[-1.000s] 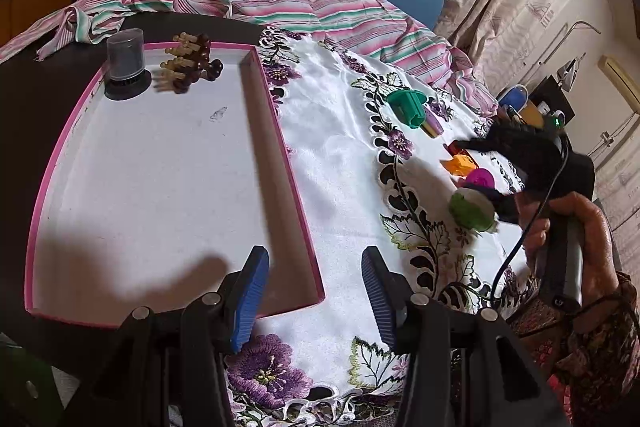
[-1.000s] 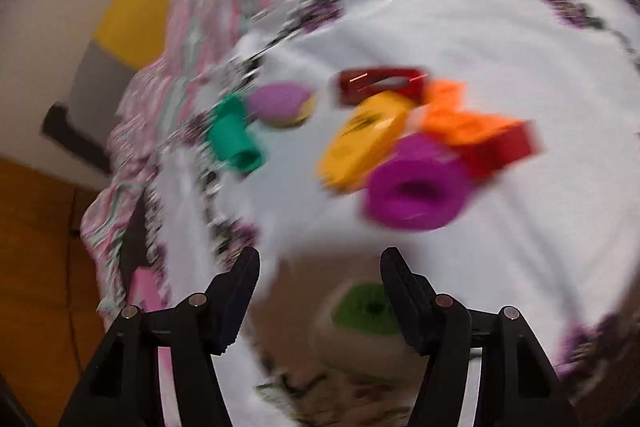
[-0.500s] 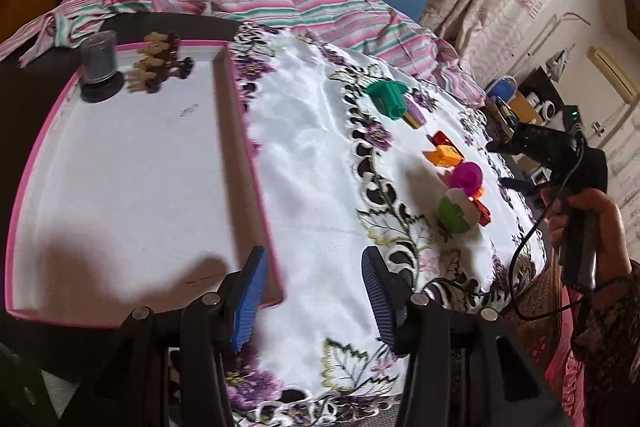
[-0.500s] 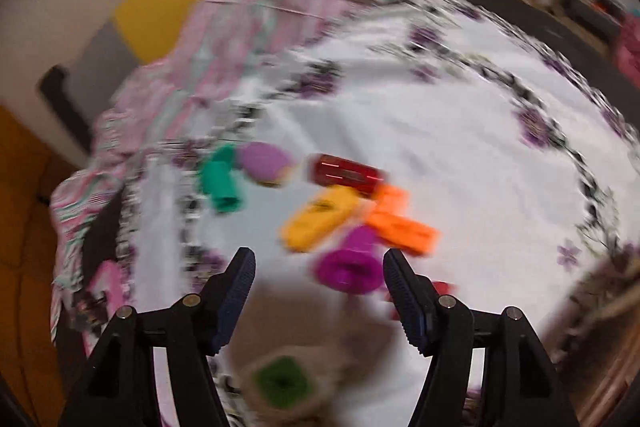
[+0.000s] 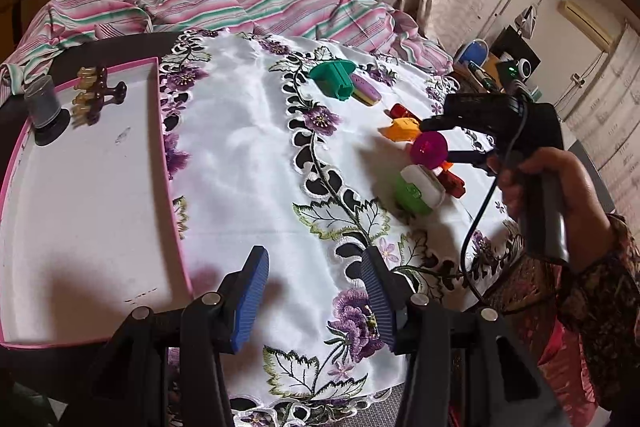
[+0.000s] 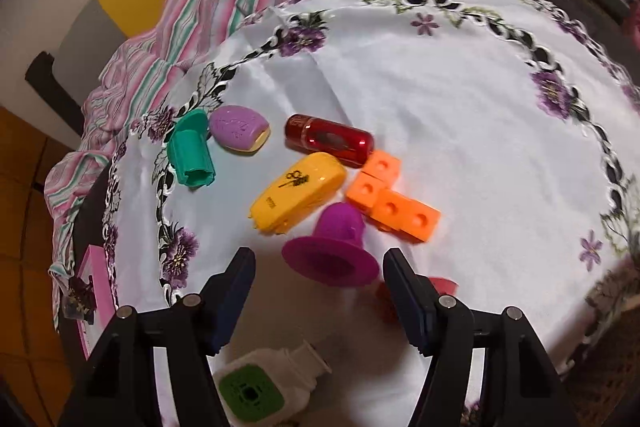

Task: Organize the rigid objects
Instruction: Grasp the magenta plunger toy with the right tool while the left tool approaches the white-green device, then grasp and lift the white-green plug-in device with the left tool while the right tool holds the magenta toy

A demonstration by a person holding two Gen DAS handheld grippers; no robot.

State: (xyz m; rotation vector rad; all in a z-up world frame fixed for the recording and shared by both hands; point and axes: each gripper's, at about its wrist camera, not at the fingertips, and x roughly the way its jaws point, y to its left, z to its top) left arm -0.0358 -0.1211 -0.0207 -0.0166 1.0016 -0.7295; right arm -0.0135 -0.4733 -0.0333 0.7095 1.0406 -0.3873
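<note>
Small rigid objects lie clustered on the white embroidered cloth [image 6: 440, 75]: a magenta flanged cup [image 6: 332, 251], a yellow case [image 6: 300, 191], orange blocks [image 6: 392, 199], a red cylinder [image 6: 328, 141], a lilac oval [image 6: 239, 126], a teal spool [image 6: 191, 155] and a white-green device [image 6: 260, 387]. My right gripper [image 6: 320, 303] is open, its fingers either side of the magenta cup [image 5: 431, 149]. My left gripper [image 5: 314, 303] is open and empty over the cloth's near edge, beside the pink-rimmed white tray [image 5: 174, 187].
The tray holds a grey jar [image 5: 42, 107] and a brown hair claw [image 5: 94, 93] at its far end. A striped cloth [image 5: 248, 7] is heaped behind the table. Shelves with gadgets [image 5: 516, 63] stand at the far right.
My right gripper has dropped and closed in on the magenta cup, which now sits between its open fingers. My left gripper has shifted right, off the tray edge onto the cloth.
</note>
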